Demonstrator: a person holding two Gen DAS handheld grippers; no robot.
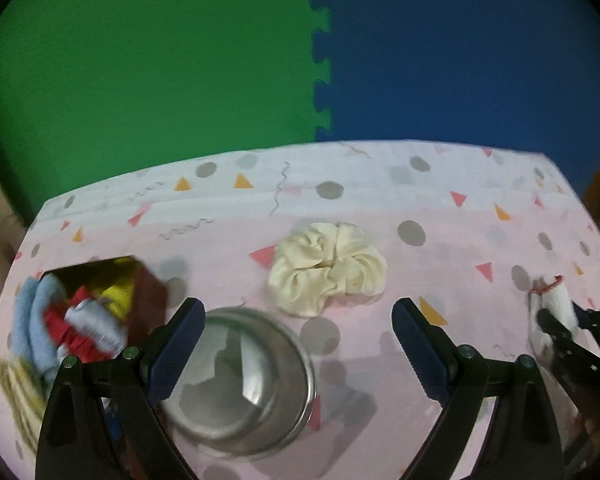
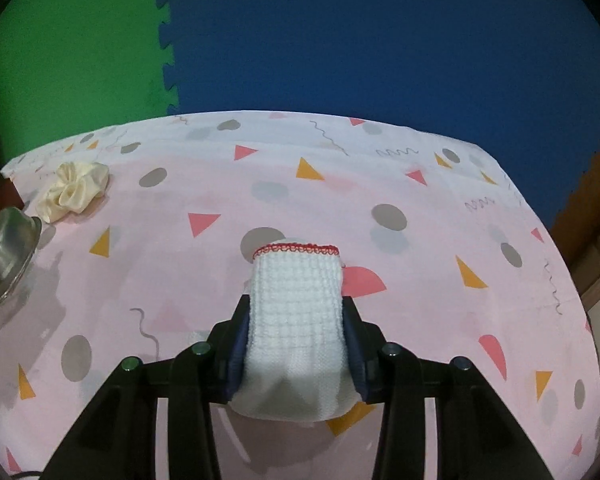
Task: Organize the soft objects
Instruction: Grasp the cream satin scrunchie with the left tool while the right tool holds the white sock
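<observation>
The right gripper (image 2: 296, 344) is clamping the white knitted sock (image 2: 296, 320), its long axis pointing forward along the fingers. The left gripper (image 1: 298, 344) is hanging open over the steel bowl (image 1: 240, 380); the box of soft items (image 1: 100, 304) is lying to the far left, nearer the left gripper.

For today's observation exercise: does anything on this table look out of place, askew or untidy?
Yes. The brown box sits tilted, with blue, red and yellow soft items spilling over its edge. The cream scrunchie lies loose on the tablecloth, outside any container. The right gripper holds a white knitted piece; the left gripper is open.
</observation>
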